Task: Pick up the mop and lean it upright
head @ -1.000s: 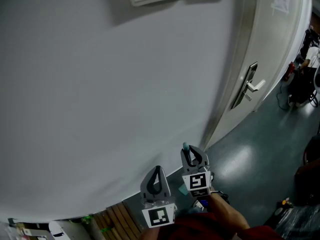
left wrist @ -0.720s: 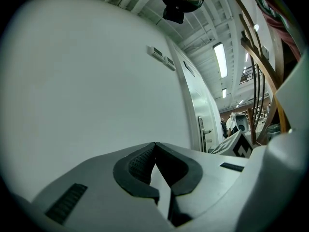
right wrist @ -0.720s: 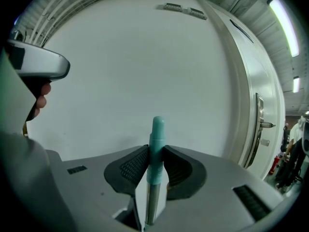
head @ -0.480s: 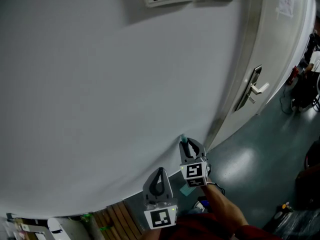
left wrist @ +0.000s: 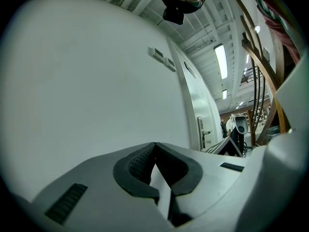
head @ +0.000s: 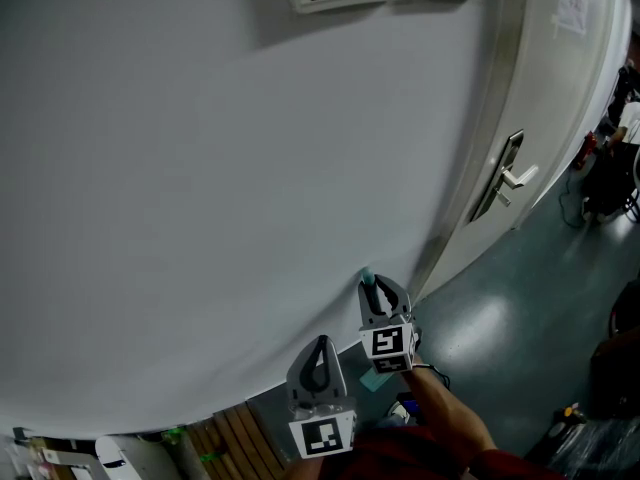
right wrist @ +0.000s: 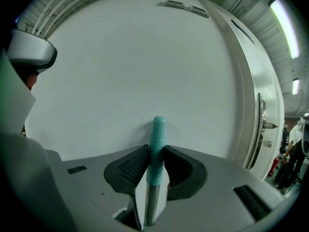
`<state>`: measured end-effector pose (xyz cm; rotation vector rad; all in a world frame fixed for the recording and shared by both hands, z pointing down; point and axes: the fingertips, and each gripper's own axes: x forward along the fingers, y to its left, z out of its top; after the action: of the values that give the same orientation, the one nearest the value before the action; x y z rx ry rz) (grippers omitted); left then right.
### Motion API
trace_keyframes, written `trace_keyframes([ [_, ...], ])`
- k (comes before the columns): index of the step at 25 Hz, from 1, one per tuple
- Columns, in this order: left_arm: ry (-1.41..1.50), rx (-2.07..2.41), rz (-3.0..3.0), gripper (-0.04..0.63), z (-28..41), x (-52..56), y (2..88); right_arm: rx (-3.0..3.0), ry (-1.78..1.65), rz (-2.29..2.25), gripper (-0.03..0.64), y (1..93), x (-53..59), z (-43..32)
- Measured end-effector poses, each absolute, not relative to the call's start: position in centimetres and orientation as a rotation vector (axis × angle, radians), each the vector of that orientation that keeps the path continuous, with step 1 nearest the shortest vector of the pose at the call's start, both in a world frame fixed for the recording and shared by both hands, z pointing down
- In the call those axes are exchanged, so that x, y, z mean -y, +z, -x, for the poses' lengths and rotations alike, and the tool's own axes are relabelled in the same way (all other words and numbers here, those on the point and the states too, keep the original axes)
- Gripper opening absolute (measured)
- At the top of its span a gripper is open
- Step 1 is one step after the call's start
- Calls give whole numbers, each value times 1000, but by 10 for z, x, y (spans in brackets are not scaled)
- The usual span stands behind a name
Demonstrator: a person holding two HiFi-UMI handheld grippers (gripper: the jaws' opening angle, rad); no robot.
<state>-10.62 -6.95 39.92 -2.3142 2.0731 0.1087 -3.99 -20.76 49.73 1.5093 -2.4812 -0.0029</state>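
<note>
While the right gripper (right wrist: 155,153) grasps the teal end of the mop handle (right wrist: 157,129) between both pads, the handle stands upright with its tip close against the white wall (head: 200,188); contact with the wall cannot be confirmed. The left gripper (left wrist: 155,148) is clenched on nothing, just beside the right one. A door (head: 560,108) with a lever handle (head: 512,175) adjoins the wall

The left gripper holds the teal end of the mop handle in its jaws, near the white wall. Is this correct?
No, the right gripper holds it: the right gripper view shows its jaws closed on the teal end of the mop handle, near the white wall. The left gripper has its jaws together, with nothing between them.
</note>
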Motion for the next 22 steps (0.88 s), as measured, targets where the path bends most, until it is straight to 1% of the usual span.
trace_keyframes([
  [3,105,-2072,2313,14,106,68,399,2501,29,-1515,117,498,206,41],
  [5,101,-2076,2313,14,108,68,400,2530,121,-1516,163,500,203,43],
  [7,97,-2079,2311,14,110,69,400,2542,127,-1500,183,500,204,43],
  [13,99,-2062,2311,14,107,71,398,2558,79,-1475,199,494,206,40],
  [22,92,-2059,2321,14,105,70,399,2549,93,-1461,199,498,199,37],
])
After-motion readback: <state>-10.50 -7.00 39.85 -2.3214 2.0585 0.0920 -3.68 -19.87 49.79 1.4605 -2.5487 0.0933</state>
